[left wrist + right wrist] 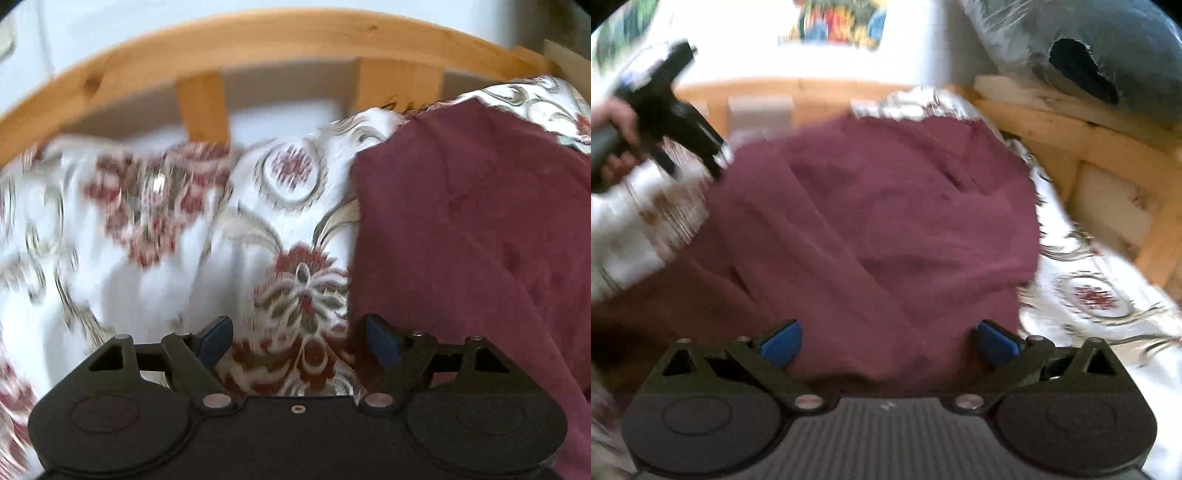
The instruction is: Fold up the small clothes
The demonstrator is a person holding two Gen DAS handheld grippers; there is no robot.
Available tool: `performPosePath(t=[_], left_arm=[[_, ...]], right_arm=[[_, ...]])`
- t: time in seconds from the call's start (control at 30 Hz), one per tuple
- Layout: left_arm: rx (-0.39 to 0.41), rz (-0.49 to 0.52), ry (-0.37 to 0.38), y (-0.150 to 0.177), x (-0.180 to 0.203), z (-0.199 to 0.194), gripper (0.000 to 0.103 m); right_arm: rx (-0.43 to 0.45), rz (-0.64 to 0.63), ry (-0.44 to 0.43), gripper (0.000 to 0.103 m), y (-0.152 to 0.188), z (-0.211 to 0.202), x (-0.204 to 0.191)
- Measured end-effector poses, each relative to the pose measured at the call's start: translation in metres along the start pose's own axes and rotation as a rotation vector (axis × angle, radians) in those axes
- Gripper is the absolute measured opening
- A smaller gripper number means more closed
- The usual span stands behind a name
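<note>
Both claws (299,338) (888,341) agape, no legible writing

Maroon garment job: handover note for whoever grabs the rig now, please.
Left gripper: open, holding nothing, over the floral bedspread at the left edge of the maroon garment.
Right gripper: open, nothing pinched, over the garment's near part.
Garment lies on the bedspread inside the wooden bed frame, with diagonal creases and layers overlapping; blur hides how tidy the fold is.
Done: at least part of it looks folded over.
Left: probably another fold and smoothing; check the edges first.
</note>
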State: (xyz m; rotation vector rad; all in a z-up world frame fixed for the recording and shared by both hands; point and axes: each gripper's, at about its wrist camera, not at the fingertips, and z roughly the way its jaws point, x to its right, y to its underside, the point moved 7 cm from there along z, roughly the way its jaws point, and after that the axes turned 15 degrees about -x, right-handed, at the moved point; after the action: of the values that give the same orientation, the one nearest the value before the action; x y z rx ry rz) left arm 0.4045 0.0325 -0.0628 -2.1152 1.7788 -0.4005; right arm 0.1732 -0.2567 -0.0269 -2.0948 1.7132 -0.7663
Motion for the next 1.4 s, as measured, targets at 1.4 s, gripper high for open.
performPosePath(t=[1.4], left_arm=[[0.086, 0.74, 0.178, 0.234, 0.025, -0.096, 0.102]], right_arm=[[-0.096, -0.408, 0.204, 0.08, 0.086, -0.102, -0.024]])
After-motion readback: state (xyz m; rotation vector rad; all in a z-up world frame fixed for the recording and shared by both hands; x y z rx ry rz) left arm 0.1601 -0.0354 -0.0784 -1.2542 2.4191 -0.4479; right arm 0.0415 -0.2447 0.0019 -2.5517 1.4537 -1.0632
